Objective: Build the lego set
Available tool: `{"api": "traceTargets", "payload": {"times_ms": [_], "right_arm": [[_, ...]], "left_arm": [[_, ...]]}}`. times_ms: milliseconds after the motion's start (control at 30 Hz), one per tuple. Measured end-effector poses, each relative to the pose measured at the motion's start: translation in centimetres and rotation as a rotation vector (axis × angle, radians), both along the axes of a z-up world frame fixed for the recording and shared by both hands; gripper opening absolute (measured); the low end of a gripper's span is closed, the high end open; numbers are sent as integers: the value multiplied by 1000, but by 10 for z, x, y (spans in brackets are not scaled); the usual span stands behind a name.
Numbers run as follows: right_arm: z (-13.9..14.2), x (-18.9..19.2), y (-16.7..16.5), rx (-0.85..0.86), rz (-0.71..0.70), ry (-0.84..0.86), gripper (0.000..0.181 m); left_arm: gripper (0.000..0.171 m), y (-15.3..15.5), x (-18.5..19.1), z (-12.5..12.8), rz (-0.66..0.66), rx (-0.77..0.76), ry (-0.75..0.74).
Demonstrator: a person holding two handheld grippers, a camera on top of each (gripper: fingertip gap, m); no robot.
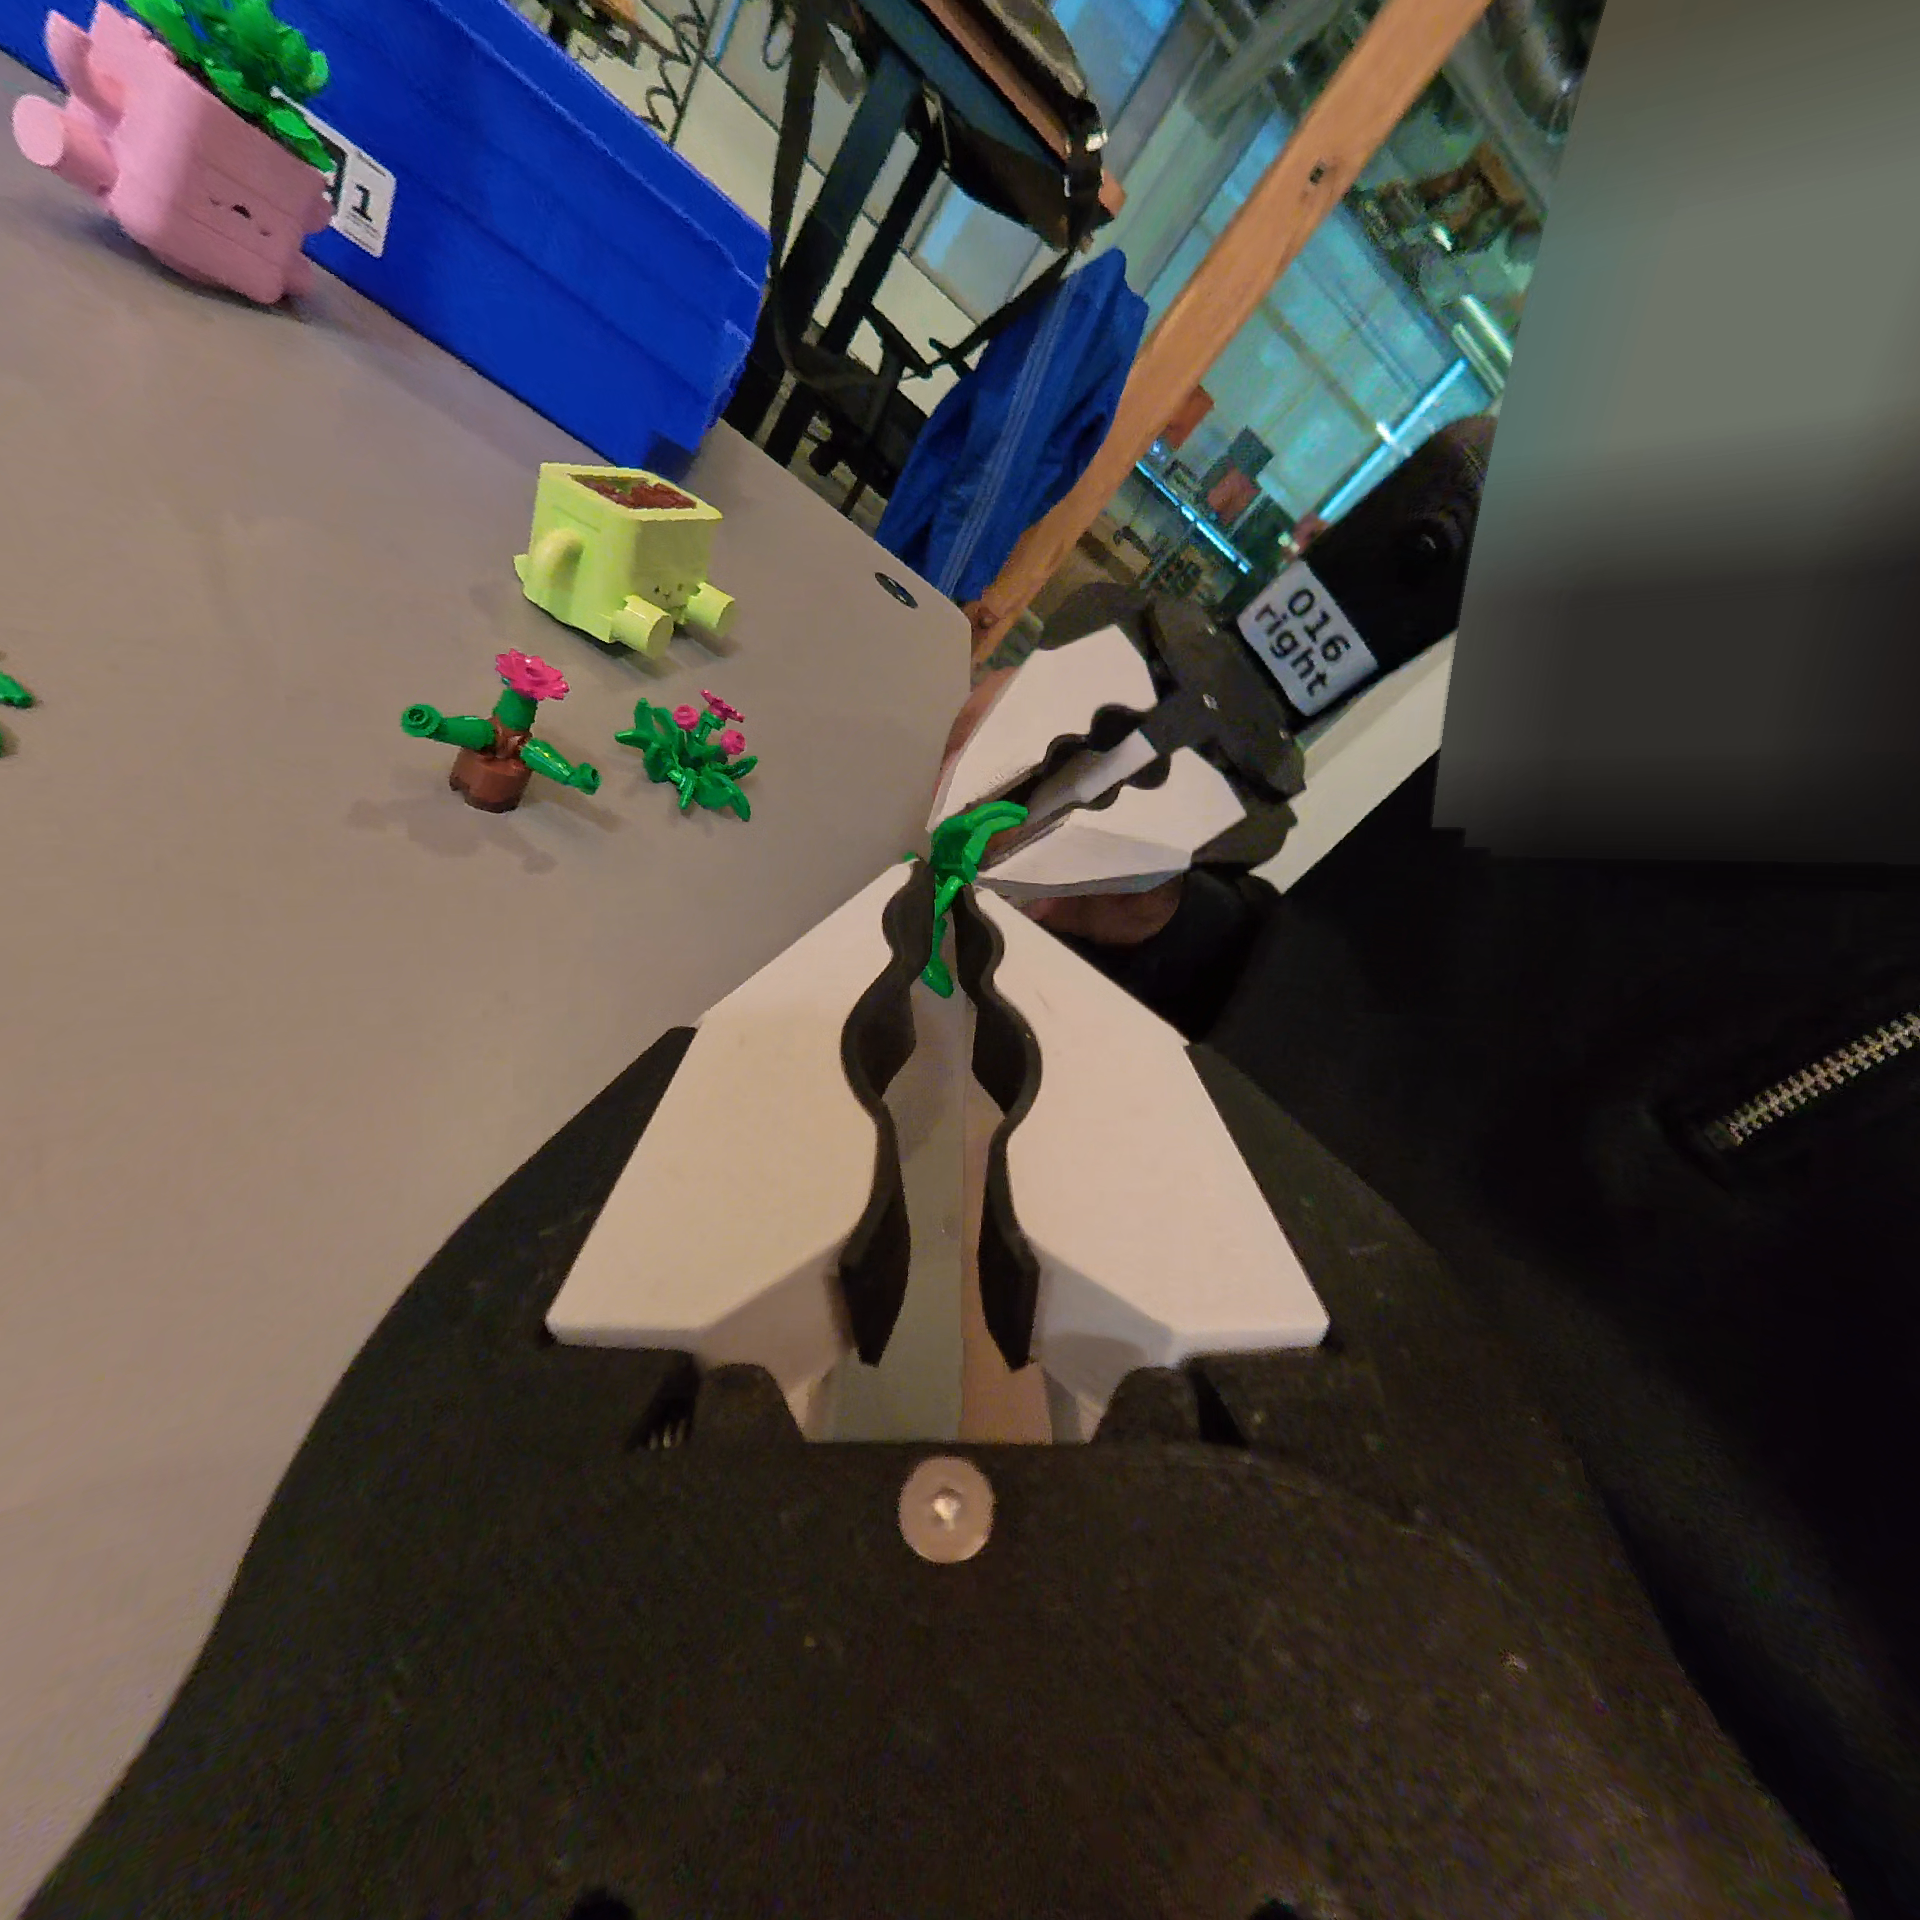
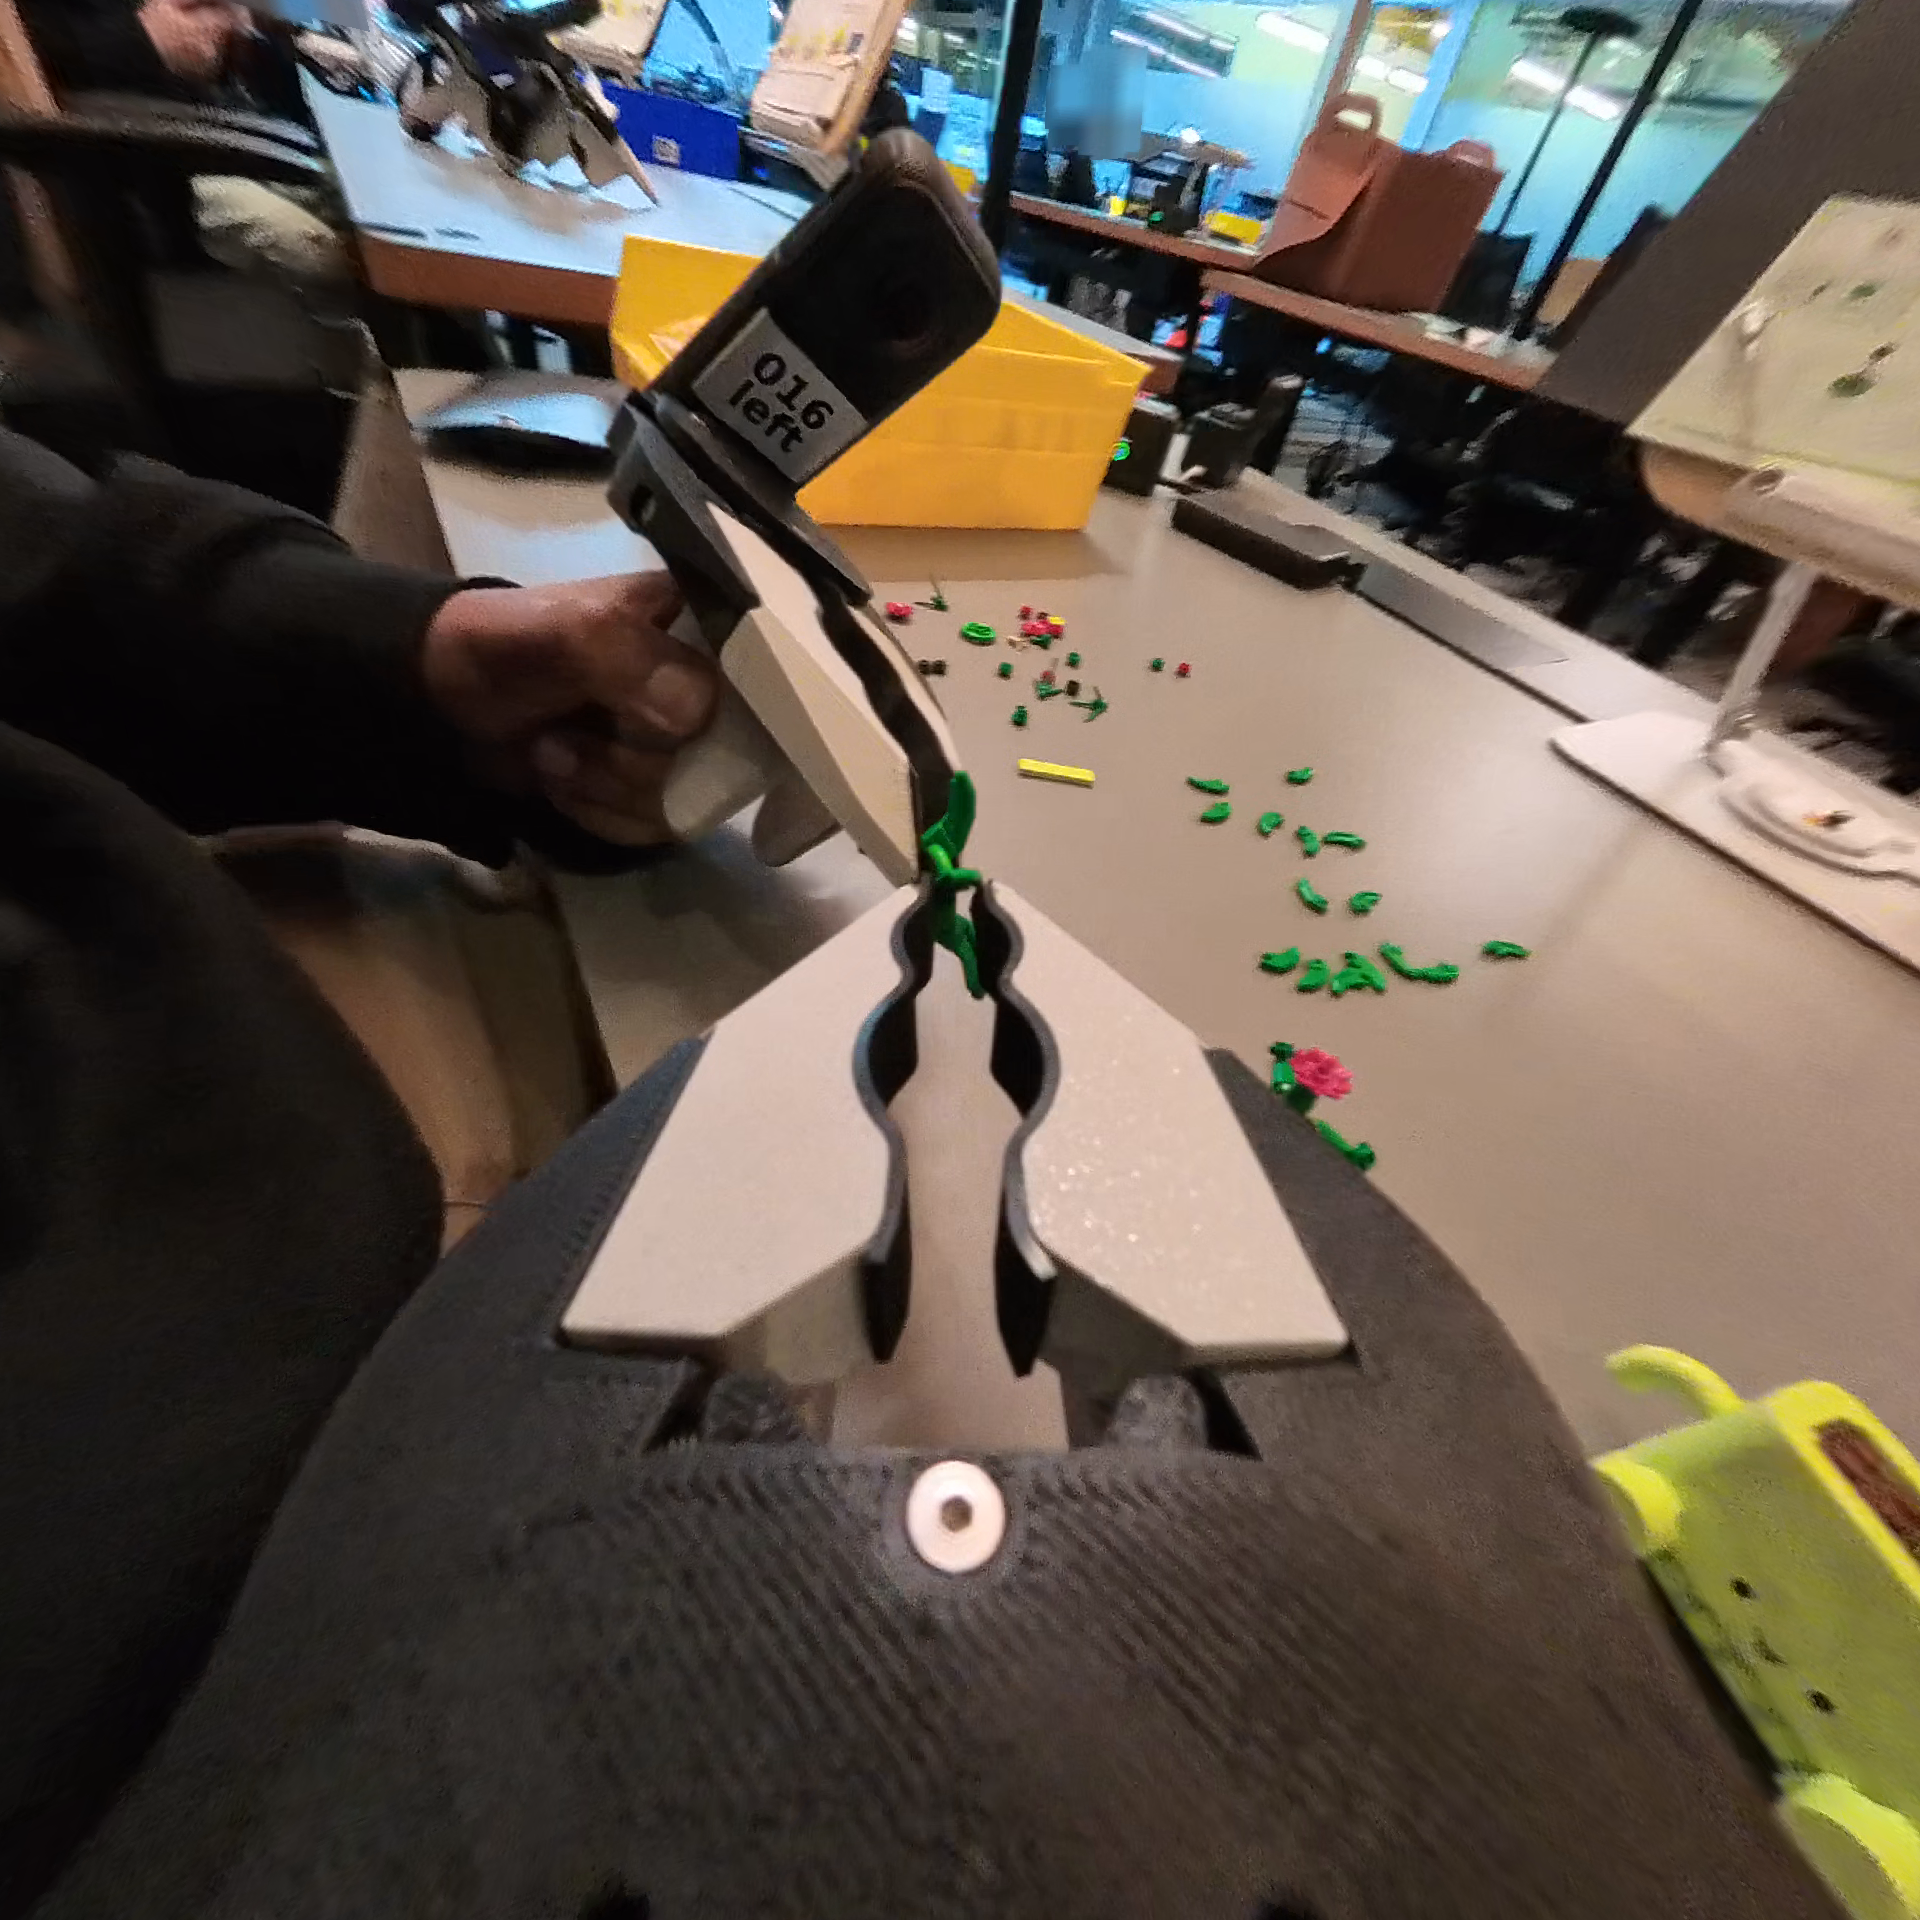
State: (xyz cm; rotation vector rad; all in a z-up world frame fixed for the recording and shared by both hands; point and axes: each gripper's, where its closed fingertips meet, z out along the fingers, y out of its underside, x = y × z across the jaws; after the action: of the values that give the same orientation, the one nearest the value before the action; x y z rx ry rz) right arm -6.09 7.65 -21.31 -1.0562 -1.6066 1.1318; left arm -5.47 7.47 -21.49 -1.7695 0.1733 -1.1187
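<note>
My left gripper [image 1: 940, 883] is shut on a thin green stem piece [image 1: 943, 935] that runs down between its fingers. My right gripper [image 1: 987, 844] comes in from the upper right, shut on a green leaf piece [image 1: 982, 824]. The two pieces touch tip to tip in the air just past the grey table's [image 1: 260, 935] edge. In the right wrist view my right gripper [image 2: 951, 899] pinches its green piece [image 2: 964, 940], and the left gripper [image 2: 930, 831], held by a hand, pinches its own [image 2: 958, 805]. I cannot tell whether the pieces are joined.
A lime-green pot [image 1: 618, 556], a brown-based flower stem [image 1: 499, 738], a small green plant with pink flowers [image 1: 691, 753], a pink pot with foliage [image 1: 187, 177] and a blue bin [image 1: 540, 239] are on the table. Loose green leaves [image 2: 1351, 966], a yellow plate [image 2: 1055, 771] and a yellow bin [image 2: 987, 416] lie farther off. It is some 15 cm from my right tips to the lime-green pot [image 1: 618, 556].
</note>
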Motion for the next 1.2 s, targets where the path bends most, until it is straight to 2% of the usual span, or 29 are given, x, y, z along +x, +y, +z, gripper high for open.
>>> {"api": "traceTargets", "payload": {"times_ms": [200,367,600,767,900,1000,1200], "right_arm": [[2,-1,6,142,-78,38,5],[4,-3,6,230,-115,73,5],[9,0,6,25,-45,83,14],[12,3,-3,-277,90,-2,24],[13,6,-10,-478,195,-52,24],[11,7,-15,-520,232,-69,15],[14,8,-16,-509,237,-44,11]], "left_arm": [[1,5,-1,2,27,-45,-129],[1,5,-3,3,29,-44,-145],[1,2,0,7,-1,-18,-152],[1,-3,7,13,-57,17,-170],[1,-6,12,17,-89,44,-180],[1,-7,12,19,-98,54,-196],[1,-8,11,21,-104,62,-212]]}}
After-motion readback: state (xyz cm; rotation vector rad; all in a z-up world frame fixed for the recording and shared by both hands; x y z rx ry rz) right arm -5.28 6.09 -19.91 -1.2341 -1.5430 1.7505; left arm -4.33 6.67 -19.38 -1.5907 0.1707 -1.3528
